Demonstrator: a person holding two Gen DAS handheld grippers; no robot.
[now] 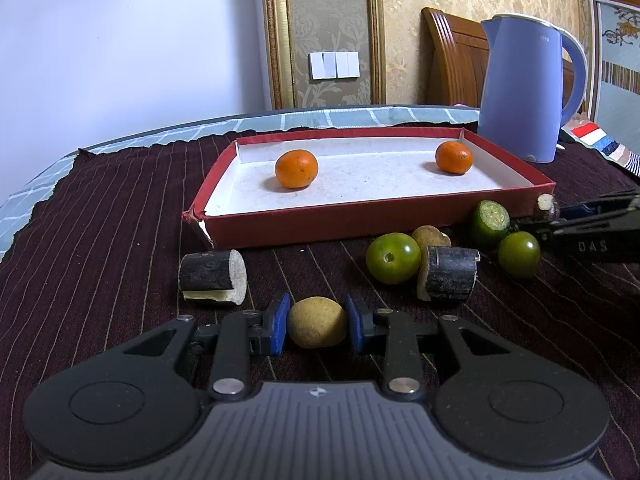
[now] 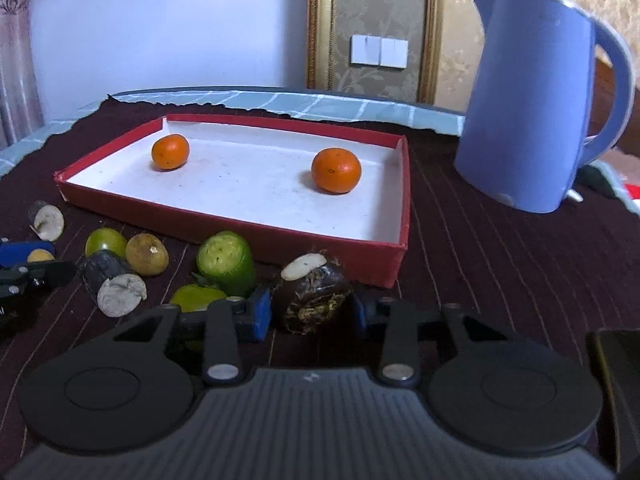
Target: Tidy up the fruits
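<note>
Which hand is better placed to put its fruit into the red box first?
Probably the left. Its gripper is shut on the yellow fruit. The right gripper has its dark piece between the jaws, nearer the red box.

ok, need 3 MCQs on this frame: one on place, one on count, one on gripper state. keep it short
1. Where is the blue kettle?
A. inside the tray
B. outside the tray, on the dark cloth
C. on the floor

2. How many oranges lie in the red tray?
A. one
B. two
C. four

3. What is between the left gripper's pads?
A. a small tan fruit
B. an orange
C. nothing

Key: 1 B, it stands beyond the tray's end. 2 B, one orange and another orange are inside. 3 A, both pads press the tan fruit.
</note>
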